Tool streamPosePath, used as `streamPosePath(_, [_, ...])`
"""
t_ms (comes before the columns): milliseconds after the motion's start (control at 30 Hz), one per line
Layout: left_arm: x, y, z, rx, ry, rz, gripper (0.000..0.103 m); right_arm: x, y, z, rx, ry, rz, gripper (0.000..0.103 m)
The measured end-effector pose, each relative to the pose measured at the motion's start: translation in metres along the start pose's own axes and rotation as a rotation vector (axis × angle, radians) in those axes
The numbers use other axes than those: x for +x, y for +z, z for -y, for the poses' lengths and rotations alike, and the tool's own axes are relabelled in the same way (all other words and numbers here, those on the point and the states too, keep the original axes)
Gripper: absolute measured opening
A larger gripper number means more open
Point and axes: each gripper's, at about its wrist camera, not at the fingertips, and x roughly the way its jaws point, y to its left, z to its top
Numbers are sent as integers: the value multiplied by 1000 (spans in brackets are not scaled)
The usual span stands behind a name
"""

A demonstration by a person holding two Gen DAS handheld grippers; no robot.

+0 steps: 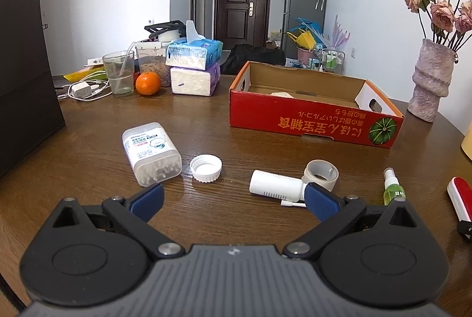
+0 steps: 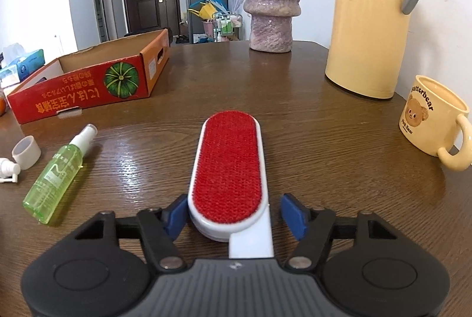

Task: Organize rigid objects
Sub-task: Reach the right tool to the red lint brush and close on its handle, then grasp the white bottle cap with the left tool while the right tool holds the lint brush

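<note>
Both hand-held grippers hover spread wide over a round brown wooden table [image 1: 206, 116] scattered with small rigid items.

The left gripper [image 1: 234, 200] holds nothing, its blue-padded jaws apart above bare wood; ahead of it lie a clear plastic cotton-swab box [image 1: 152, 153] on its side, a white ribbed screw cap [image 1: 206, 168] just beside that, a white plastic spray bottle [image 1: 275, 186] lying flat near the right pad, and a translucent tape roll [image 1: 321, 174] touching it. The right gripper [image 2: 234, 216] straddles the near end of a red-bristled white lint brush [image 2: 228, 169], whose white handle runs back between the jaws; the right pad stands apart from the brush, while contact at the left pad cannot be told. A small green spray bottle [image 2: 56, 178] lies to the brush's left. Farther back sits an open red cardboard box [image 2: 88, 93].
</note>
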Motion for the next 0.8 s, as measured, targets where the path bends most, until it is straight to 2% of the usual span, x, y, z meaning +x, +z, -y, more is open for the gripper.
streamPosePath(100, [2, -1, -1, -2, -1, -7, 103, -1, 0, -2, -11, 9, 7, 55])
streamPosePath(500, [15, -3, -16, -16, 20, -20, 103, -18, 4, -10, -6, 36, 92, 54])
streamPosePath(800, [36, 8, -55, -23, 81, -1, 103, -19, 14, -32, -17, 29, 121, 54])
